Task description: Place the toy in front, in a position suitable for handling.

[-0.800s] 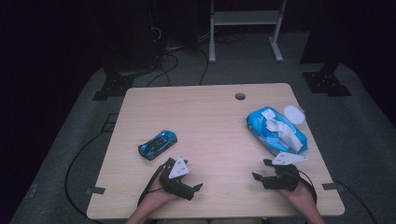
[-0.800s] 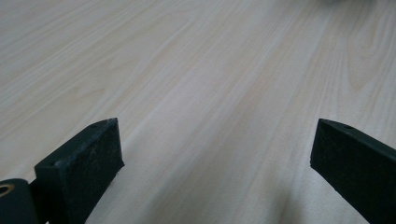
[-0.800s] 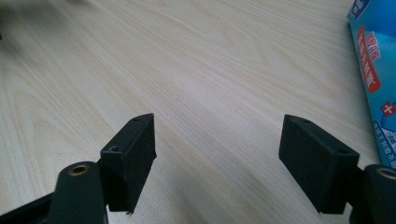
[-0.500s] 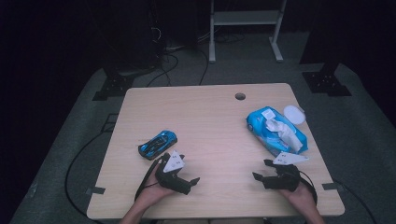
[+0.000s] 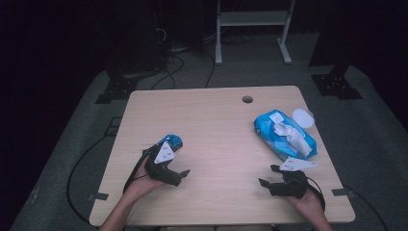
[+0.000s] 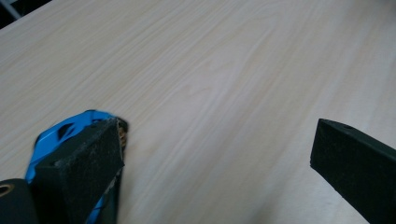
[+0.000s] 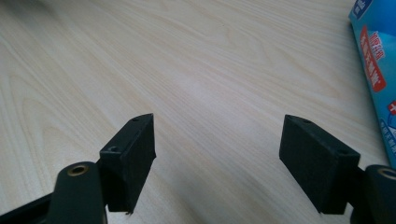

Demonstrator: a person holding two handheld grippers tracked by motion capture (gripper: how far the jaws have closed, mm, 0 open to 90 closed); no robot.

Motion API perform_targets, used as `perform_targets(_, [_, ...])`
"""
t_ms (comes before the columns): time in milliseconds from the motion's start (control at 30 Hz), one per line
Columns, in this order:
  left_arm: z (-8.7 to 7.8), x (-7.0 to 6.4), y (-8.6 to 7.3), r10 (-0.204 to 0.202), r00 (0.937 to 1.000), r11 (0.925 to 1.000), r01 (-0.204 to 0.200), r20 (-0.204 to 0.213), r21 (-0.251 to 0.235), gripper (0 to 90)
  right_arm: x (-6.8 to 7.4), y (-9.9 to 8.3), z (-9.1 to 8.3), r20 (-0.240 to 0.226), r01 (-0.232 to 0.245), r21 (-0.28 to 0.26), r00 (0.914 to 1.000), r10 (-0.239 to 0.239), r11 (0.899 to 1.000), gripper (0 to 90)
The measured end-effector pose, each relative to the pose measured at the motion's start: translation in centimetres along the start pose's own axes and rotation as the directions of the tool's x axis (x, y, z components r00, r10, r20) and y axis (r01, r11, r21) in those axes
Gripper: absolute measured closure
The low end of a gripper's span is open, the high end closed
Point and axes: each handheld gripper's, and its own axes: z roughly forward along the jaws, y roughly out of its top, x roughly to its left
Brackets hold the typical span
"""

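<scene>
A small blue toy car lies on the left part of the wooden table. My left gripper is right at its near side, open, and its grey plate covers part of the car. In the left gripper view the car sits just behind the left jaw, outside the wide gap of the left gripper. A blue wet-wipes pack with a white wipe pulled out lies at the right. My right gripper is open in front of the pack, nothing between its jaws. The right gripper view has the right gripper over bare wood, the pack at the right edge.
A round white lid lies beside the pack near the table's right edge. A cable hole is at the back of the table. Cables and a white stand are on the dark floor behind.
My left gripper has moved forward and slightly left, up to the toy car, which its plate now partly covers. The right gripper has hardly moved.
</scene>
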Motion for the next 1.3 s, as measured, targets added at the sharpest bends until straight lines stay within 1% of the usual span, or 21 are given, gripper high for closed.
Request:
perform_targets(67, [0.0,0.3,-0.2,-0.009,1.0000,1.0000,0.009,-0.002,0.005,1.8,0.1,0.0,0.0,-0.001,0.002,0.000,1.0000,-0.002,1.000,25.8])
perform_targets(100, [0.0,0.7,-0.3,-0.018,0.9998,0.9998,0.018,-0.013,0.012,1.8,0.1,0.0,0.0,-0.002,0.006,0.003,1.0000,-0.006,1.000,25.8])
perform_targets(167, [-0.1,1.5,-0.5,-0.020,0.9993,0.9991,0.021,-0.030,0.036,1.8,0.3,0.0,0.0,-0.005,0.008,0.001,1.0000,-0.008,1.000,25.8])
perform_targets(200, [-0.1,1.5,-0.5,-0.020,0.9993,0.9991,0.021,-0.030,0.036,1.8,0.3,0.0,0.0,-0.006,0.007,0.002,1.0000,-0.007,1.000,25.9])
perform_targets(233, [-0.2,1.9,-0.5,-0.015,0.9991,0.9990,0.017,-0.039,0.041,1.8,0.3,0.0,0.0,-0.006,0.007,0.002,1.0000,-0.007,1.000,25.9])
perform_targets(300, [-0.4,2.6,-0.6,-0.023,0.9985,0.9988,0.025,-0.050,0.041,1.7,0.3,0.0,0.1,-0.011,0.011,0.011,0.9999,-0.011,1.000,25.9])
perform_targets(333, [-0.5,3.2,-0.7,-0.022,0.9977,0.9989,0.024,-0.065,0.040,1.7,0.4,0.0,0.2,-0.016,0.014,0.019,0.9998,-0.014,1.000,25.8])
perform_targets(367, [-0.5,3.2,-0.7,-0.022,0.9977,0.9989,0.024,-0.065,0.040,1.7,0.4,0.0,0.3,-0.019,0.016,0.020,0.9997,-0.015,1.000,25.8])
perform_targets(433, [-0.4,4.2,-1.0,-0.037,0.9959,0.9966,0.043,-0.082,0.070,1.8,0.5,0.0,0.4,-0.022,0.023,0.021,0.9995,-0.022,1.000,25.8])
perform_targets(567, [-0.3,5.1,-1.2,-0.040,0.9953,0.9956,0.047,-0.088,0.080,1.7,0.7,0.0,0.4,-0.028,0.028,0.024,0.9992,-0.027,0.999,25.9])
perform_targets(600, [-0.2,5.5,-1.2,-0.038,0.9950,0.9945,0.047,-0.093,0.093,1.7,0.7,0.0,0.5,-0.032,0.029,0.033,0.9991,-0.028,0.999,25.9])
perform_targets(633, [-0.1,6.1,-1.4,-0.061,0.9940,0.9954,0.068,-0.091,0.067,1.7,0.7,0.0,0.6,-0.035,0.026,0.038,0.9991,-0.024,0.999,25.9])
perform_targets(667, [-0.1,6.4,-1.5,-0.074,0.9932,0.9948,0.080,-0.089,0.063,1.8,0.8,0.0,0.7,-0.037,0.030,0.040,0.9989,-0.028,0.999,25.9])
perform_targets(700, [-0.1,6.4,-1.5,-0.074,0.9932,0.9948,0.080,-0.089,0.063,1.8,0.8,0.0,0.7,-0.037,0.030,0.040,0.9989,-0.028,0.999,25.9])
perform_targets(767, [0.2,7.3,-1.9,-0.123,0.9889,0.9899,0.128,-0.084,0.060,1.8,0.9,0.0,0.7,-0.038,0.031,0.043,0.9988,-0.030,0.999,25.9])
perform_targets(867, [0.7,8.1,-2.4,-0.150,0.9840,0.9852,0.157,-0.096,0.069,1.8,0.9,0.0,0.8,-0.041,0.035,0.046,0.9986,-0.033,0.998,25.9])
perform_targets(900, [0.9,8.3,-2.6,-0.160,0.9825,0.9833,0.167,-0.096,0.072,1.8,0.9,0.0,0.8,-0.042,0.034,0.048,0.9986,-0.032,0.998,25.9])
perform_targets(1033, [1.7,8.5,-3.0,-0.169,0.9806,0.9788,0.179,-0.099,0.100,1.8,0.9,0.0,1.0,-0.047,0.037,0.059,0.9983,-0.034,0.998,25.9])
perform_targets(1133, [2.4,8.5,-3.1,-0.148,0.9842,0.9785,0.160,-0.098,0.130,1.8,1.0,0.0,0.9,-0.049,0.043,0.059,0.9980,-0.040,0.997,25.9])
perform_targets(1233, [2.9,8.4,-3.3,-0.142,0.9843,0.9758,0.157,-0.104,0.152,2.3,1.0,0.0,1.0,-0.051,0.042,0.060,0.9979,-0.039,0.997,25.9])
perform_targets(1300, [3.1,8.4,-3.3,-0.139,0.9847,0.9752,0.155,-0.105,0.158,5.8,1.0,0.0,1.0,-0.053,0.043,0.061,0.9978,-0.040,0.997,25.9])
